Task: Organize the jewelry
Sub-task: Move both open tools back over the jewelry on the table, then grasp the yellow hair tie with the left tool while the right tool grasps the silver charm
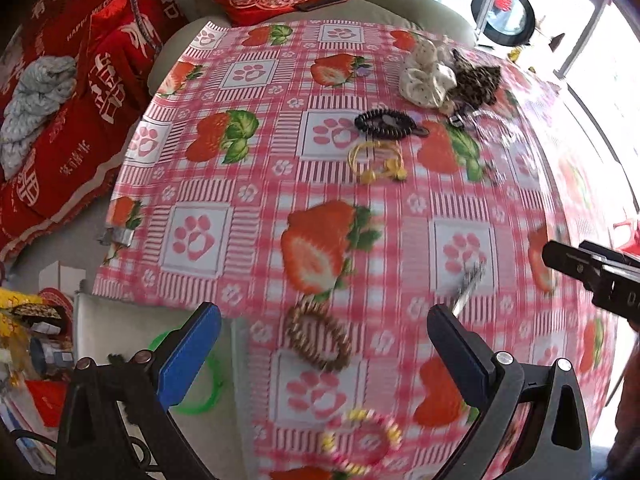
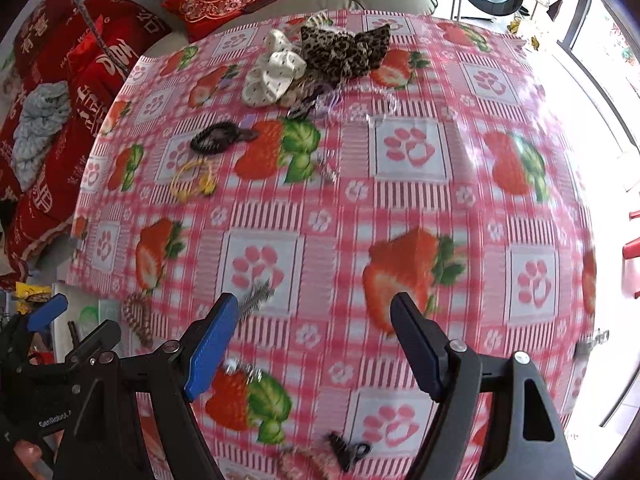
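Left claw: my left gripper (image 1: 324, 336) hangs over the near edge of the table, fingers spread wide with nothing between them.
Right claw: my right gripper (image 2: 314, 332) is spread just as wide and carries nothing; it hovers above the tablecloth.
Near the left claw: a brown beaded bracelet (image 1: 318, 338) lies between the fingers on the cloth, with a pink and yellow bead bracelet (image 1: 362, 446) closer in and a green ring (image 1: 192, 376) off the table's edge to the left.
Silver piece: a blurred silver hair clip (image 2: 256, 296) lies just past my right gripper's blue finger (image 2: 212, 346).
Farther out: a black coiled hair tie (image 1: 384, 123) and yellow hair ties (image 1: 378, 162) lie mid-table.
Far edge: a cream scrunchie (image 2: 272, 74) touches a leopard-print scrunchie (image 2: 344, 52).
Surface: a pink strawberry-print tablecloth (image 2: 400, 200) covers the table.
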{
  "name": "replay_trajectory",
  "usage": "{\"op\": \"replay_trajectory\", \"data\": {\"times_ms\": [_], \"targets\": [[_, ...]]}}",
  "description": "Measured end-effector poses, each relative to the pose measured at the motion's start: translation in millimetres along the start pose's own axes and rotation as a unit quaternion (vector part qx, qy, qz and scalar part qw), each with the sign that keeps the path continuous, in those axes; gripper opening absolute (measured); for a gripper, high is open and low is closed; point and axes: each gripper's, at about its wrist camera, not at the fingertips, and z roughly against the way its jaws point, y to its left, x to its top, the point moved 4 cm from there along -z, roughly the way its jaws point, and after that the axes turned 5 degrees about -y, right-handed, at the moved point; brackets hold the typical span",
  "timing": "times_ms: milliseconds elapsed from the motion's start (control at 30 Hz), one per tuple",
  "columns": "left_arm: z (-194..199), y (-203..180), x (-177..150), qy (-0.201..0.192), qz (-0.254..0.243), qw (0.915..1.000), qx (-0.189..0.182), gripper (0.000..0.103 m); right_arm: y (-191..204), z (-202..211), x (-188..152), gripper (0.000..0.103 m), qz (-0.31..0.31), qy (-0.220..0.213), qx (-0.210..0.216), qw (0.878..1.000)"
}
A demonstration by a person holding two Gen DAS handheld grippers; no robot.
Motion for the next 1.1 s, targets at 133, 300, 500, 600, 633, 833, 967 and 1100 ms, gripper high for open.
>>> {"op": "replay_trajectory", "data": {"times_ms": [133, 300, 500, 600, 633, 833, 967, 1100], "targets": [[-17, -6, 22, 0.002, 0.025, 0.9996, -0.008, 0.103, -7, -10, 22, 0.081, 0.009, -0.009, -0.001, 1.000], [-41, -12, 44, 0.001, 0.045, 0.9990, 0.005, 0.099, -15, -29, 44, 0.081, 0.019, -0.010, -0.001, 1.000], [-67, -22, 62, -0.003, 0.044, 0.9990, 0.007, 0.099, -15, -55, 57, 0.074, 0.037, -0.003, -0.007, 0.999], [-80, -26, 68, 0.002, 0.046, 0.9989, 0.008, 0.099, -12, -68, 60, 0.067, 0.051, 0.000, -0.015, 0.999], [-86, -29, 70, 0.003, 0.045, 0.9990, 0.007, 0.099, -11, -73, 62, 0.065, 0.058, 0.001, -0.019, 0.998], [-104, -42, 80, 0.002, 0.029, 0.9995, 0.011, 0.087, -10, -90, 67, 0.060, 0.077, 0.000, -0.030, 0.997], [-113, -44, 85, 0.002, 0.029, 0.9995, 0.014, 0.086, -4, -93, 71, 0.057, 0.097, -0.011, -0.040, 0.994], [-113, -50, 91, -0.009, 0.021, 0.9997, 0.009, 0.073, 5, -95, 73, 0.047, 0.122, -0.020, -0.049, 0.991]]}}
